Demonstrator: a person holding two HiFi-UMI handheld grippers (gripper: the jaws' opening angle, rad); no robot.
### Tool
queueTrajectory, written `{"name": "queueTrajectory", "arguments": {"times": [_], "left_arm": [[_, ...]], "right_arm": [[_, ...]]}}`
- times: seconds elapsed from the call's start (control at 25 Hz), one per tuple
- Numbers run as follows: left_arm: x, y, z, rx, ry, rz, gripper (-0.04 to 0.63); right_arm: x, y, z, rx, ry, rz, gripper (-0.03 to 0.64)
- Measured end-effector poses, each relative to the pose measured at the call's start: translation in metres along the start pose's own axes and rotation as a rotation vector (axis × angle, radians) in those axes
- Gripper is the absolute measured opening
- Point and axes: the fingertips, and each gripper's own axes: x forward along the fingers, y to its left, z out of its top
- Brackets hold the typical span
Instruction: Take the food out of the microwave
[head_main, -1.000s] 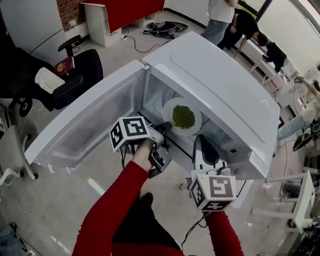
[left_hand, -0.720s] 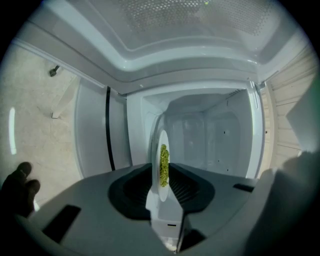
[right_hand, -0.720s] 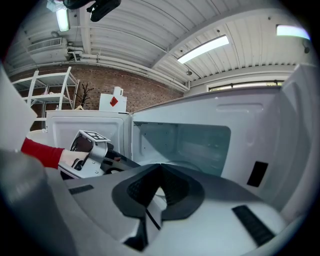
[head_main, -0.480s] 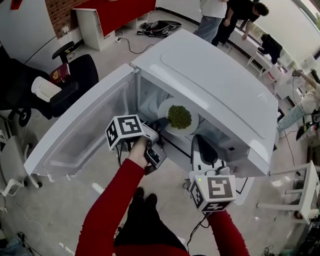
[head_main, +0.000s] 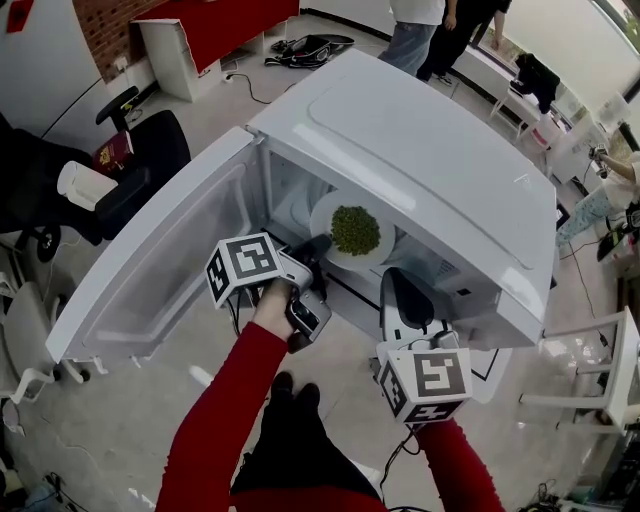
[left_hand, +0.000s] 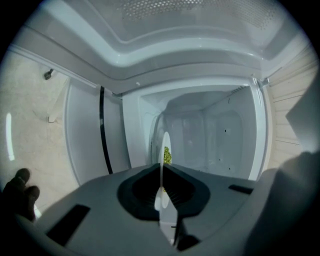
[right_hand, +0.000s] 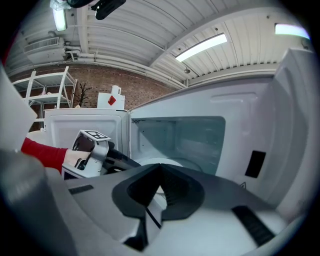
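Left gripper (head_main: 318, 246) has just been closing and clamps the plate (head_main: 324, 215) by its near rim, at the microwave (head_main: 430, 150) mouth. Its own view shows the rim edge-on between the jaws. Peas (head_main: 354, 229) sit on the plate. Right gripper (head_main: 405, 292) hovers clenched and empty, just beside the opening. Door (head_main: 150, 270) stands wide open on the left.

Left gripper (head_main: 318, 246) jaws just closing, plate (head_main: 322, 215) rim between them.
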Motion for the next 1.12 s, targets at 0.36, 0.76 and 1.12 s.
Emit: {"name": "queueTrajectory", "arguments": {"times": [0.36,0.76,1.12], "left_arm": [[-0.044,-0.005,-0.011,-0.032,0.005,-0.059,0.02],[-0.096,-0.04,-0.029,-0.047,0.025,-0.14,0.02],[-0.139,-0.07,-0.064,-0.073,0.105,-0.173,0.02]], "right_arm": [[-0.026,0.024,0.01,0.017,-0.036,0.065,0.014],[-0.063,0.048,0.026,0.062,-0.103,0.146,0.014],[-0.112,0.06,0.035,0.072,-0.181,0.191,0.014]]}}
